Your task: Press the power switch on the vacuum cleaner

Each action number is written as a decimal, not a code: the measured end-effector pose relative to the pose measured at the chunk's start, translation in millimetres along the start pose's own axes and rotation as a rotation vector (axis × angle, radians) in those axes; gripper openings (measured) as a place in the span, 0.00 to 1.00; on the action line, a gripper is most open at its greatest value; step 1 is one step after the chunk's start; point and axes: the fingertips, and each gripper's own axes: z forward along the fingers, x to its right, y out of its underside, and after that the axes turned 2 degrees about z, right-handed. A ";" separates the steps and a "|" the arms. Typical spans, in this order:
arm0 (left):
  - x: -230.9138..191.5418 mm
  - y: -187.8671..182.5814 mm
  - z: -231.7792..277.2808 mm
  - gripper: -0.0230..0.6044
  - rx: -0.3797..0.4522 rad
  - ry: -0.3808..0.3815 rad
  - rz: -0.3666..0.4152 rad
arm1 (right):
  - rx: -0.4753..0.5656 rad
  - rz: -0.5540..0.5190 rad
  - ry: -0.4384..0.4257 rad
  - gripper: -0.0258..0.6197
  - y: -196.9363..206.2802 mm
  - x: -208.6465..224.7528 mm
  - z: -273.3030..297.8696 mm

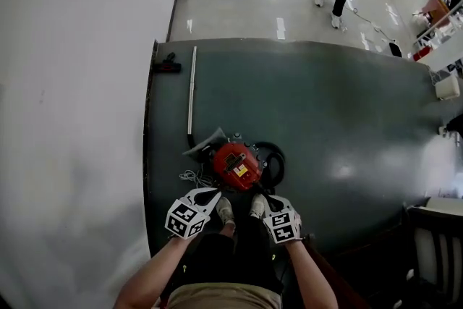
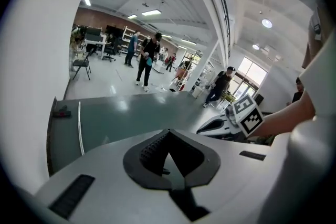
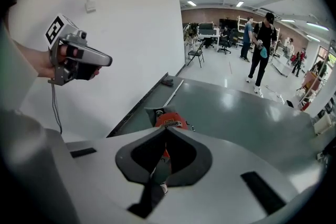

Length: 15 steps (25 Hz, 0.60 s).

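Tongs on the left gripper (image 1: 210,197) and the right gripper (image 1: 269,206) are both sitting together, tips meeting, with nothing between them. Both are hanging close to the person's body, well above the vacuum cleaner (image 1: 237,165), which is lying on the green floor (image 1: 347,105) just ahead of the person's shoes. The switch is too small to pick out on the red top. A shut pair is probably serving best here: lowering straight down and pressing squarely with the blunt tip, so the body is not sliding.
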 end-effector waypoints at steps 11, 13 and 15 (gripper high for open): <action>-39.8 119.4 91.9 0.04 -0.157 -0.014 -0.112 | -0.145 -0.012 -0.088 0.05 93.7 10.9 181.1; -41.4 131.8 105.7 0.04 -0.180 -0.005 -0.127 | -0.149 -0.038 -0.117 0.05 104.0 10.4 206.5; -42.1 137.7 118.8 0.04 -0.190 0.011 -0.145 | -0.163 -0.044 -0.108 0.05 113.9 16.6 229.6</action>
